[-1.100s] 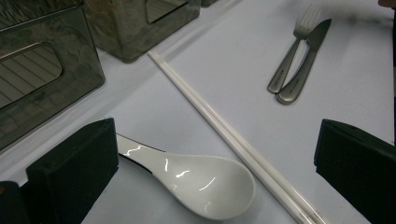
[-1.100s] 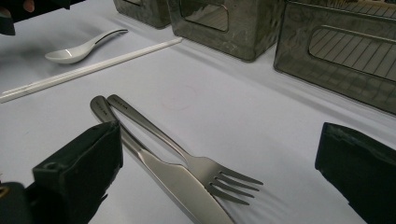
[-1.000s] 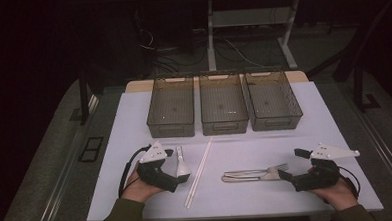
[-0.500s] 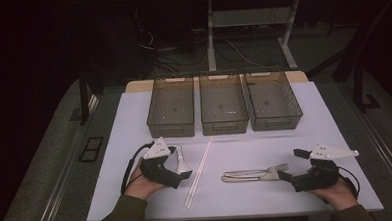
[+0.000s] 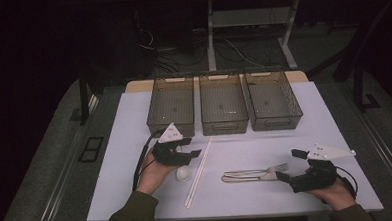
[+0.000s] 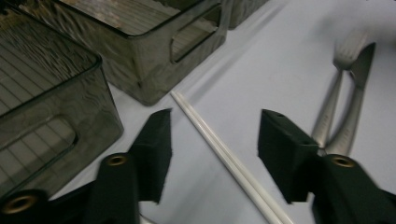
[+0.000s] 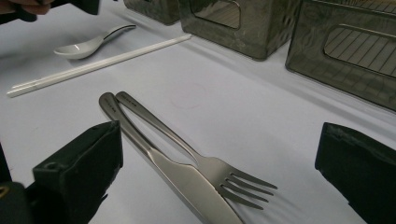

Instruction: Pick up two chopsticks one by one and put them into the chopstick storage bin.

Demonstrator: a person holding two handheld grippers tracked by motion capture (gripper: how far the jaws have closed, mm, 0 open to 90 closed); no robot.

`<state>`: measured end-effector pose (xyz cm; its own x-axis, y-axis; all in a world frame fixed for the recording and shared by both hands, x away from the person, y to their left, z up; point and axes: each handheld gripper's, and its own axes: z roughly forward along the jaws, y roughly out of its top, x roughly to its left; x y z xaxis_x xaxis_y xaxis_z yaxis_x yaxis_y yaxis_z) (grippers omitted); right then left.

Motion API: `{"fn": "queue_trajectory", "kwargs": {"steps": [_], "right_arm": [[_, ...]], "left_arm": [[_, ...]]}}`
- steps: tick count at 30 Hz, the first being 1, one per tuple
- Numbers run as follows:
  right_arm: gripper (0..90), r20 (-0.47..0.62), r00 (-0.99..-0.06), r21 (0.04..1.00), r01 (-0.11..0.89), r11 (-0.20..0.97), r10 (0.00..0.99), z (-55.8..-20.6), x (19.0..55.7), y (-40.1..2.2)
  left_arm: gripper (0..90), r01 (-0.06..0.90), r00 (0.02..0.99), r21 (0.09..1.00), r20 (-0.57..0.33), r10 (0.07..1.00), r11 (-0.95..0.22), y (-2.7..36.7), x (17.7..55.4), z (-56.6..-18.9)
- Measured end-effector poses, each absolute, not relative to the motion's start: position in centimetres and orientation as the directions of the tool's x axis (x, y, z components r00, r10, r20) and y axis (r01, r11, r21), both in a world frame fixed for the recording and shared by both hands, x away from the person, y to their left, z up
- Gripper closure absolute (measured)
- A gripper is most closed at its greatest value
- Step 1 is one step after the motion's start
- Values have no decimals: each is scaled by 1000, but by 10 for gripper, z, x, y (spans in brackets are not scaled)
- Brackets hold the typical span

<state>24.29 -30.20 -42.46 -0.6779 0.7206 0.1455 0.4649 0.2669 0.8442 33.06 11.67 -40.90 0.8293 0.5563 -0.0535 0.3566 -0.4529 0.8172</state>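
A: Where is everything sitting relative to the chopsticks [image 5: 198, 168]?

B: They are lying in a long diagonal on the table [image 5: 335, 134], far tip pointing at the middle bin [image 5: 223, 105] of the three. The spoon [image 5: 183, 173] is resting just left of them, the fork [image 5: 266, 169] and knife [image 5: 247, 177] side by side to their right, handles toward them.

A: And the left gripper [image 5: 193, 151]?

B: It is hovering over the chopsticks' upper half, jaws spread wide with nothing between them. In the left gripper view the chopsticks [image 6: 224, 156] are running straight through the gap, so I judge it is lining up to pick them.

A: Any advice for that?

B: Both sticks are touching, so closing across the pair together should keep them from splitting. The jaws are tilted; squaring them to the sticks and dropping lower before closing would help. Gripping nearer the middle would keep them from tipping.

A: The right gripper [image 5: 286, 164]?

B: Also gaping and empty, waiting just beyond the fork's tines. The light is dim, so I cannot tell whether it is touching the table.
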Motion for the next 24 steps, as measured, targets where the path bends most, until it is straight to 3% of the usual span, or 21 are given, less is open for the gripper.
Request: {"fn": "queue_trajectory", "kwargs": {"steps": [4,24], "right_arm": [[10,144,-678,846,463,266,721,-425,244,-302],[11,149,-675,843,469,263,723,-425,244,-303]], "left_arm": [[600,385,821,798,-66,568,-464,104,345,-412],[618,487,793,683,-85,604,-544,51,388,-436]]}}
